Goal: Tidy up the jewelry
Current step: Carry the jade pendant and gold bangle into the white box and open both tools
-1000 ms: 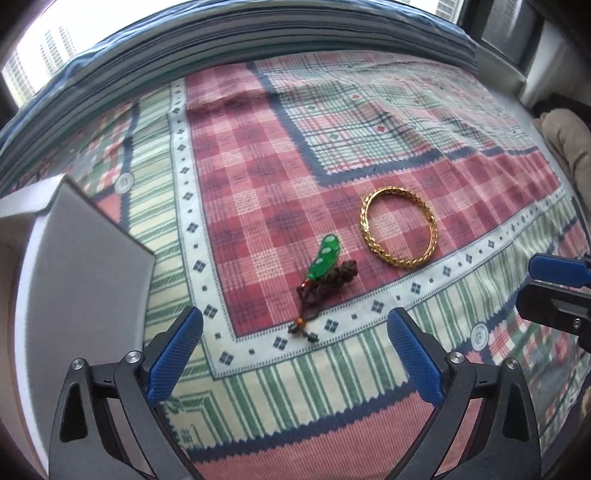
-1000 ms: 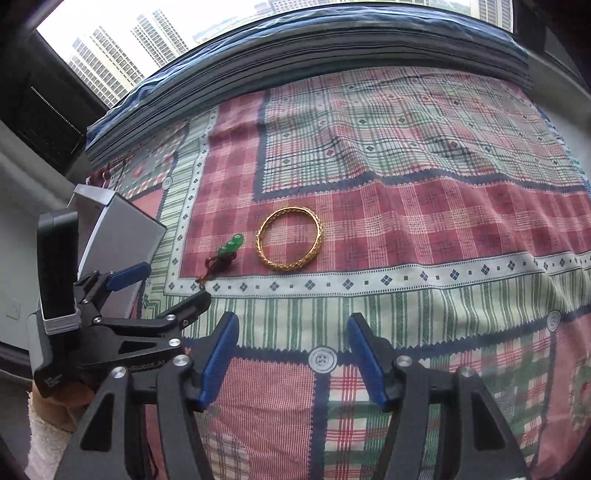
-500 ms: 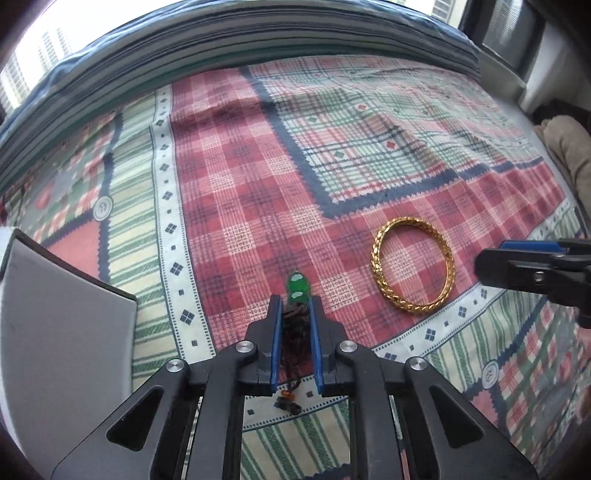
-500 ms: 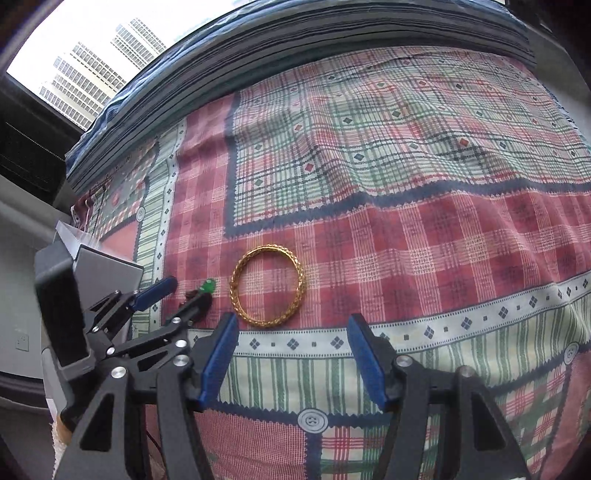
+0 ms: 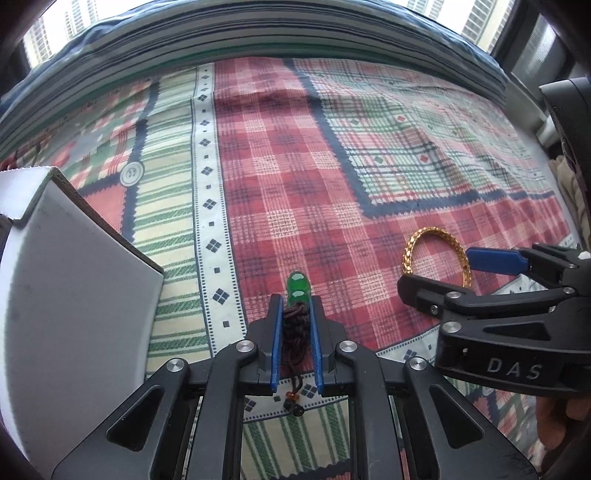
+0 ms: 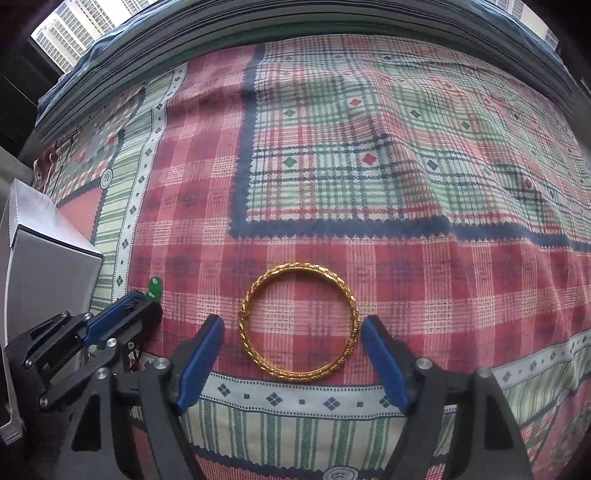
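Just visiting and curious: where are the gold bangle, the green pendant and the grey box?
gold bangle (image 6: 271, 284): right wrist view, far rim.
green pendant (image 5: 297, 287): left wrist view, green stone ahead of the tongs.
grey box (image 5: 74, 280): left wrist view, its flat side.

We see a plaid bedsheet (image 6: 332, 155) in red, green and cream spread over a bed; beyond its far edge, a bright window (image 5: 480, 14) shows high-rise buildings (image 6: 70, 26); daylight falls across the sheet.
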`<move>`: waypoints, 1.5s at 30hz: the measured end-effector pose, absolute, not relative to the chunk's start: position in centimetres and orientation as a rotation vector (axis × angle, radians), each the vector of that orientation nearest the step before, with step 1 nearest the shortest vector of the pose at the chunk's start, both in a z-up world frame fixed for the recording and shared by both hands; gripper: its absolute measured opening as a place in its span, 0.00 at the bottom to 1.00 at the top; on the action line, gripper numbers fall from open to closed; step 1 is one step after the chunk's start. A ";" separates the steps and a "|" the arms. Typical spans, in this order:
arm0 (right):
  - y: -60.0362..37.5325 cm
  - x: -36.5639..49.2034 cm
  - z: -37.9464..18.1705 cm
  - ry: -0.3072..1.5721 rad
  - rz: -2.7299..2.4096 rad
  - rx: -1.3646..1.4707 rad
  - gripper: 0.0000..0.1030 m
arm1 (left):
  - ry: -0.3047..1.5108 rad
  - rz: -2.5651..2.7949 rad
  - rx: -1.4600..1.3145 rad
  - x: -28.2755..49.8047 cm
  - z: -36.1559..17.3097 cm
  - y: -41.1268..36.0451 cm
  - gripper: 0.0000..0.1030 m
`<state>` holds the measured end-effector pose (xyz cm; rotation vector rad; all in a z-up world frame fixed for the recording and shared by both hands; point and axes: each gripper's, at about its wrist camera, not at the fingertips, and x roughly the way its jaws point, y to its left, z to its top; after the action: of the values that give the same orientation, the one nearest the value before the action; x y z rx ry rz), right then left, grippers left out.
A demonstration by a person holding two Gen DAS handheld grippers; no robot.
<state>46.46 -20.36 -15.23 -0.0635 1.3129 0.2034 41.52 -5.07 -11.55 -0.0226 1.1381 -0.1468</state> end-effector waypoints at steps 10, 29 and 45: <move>-20.6 43.6 -11.7 1.200 0.231 -0.109 0.68 | 1.092 -0.121 -0.093 38.7 -7.6 -3.5 0.11; -4.9 26.3 3.1 0.932 0.772 -0.224 0.68 | 0.926 0.052 -0.347 14.9 5.6 12.8 0.11; 13.0 24.6 -7.8 1.043 0.892 -0.507 0.69 | 1.032 0.410 -0.498 13.9 -5.3 25.0 0.12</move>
<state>24.55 13.02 -7.77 -0.5074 1.0433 0.8915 13.93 24.97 -5.31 -0.4980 1.0323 0.4105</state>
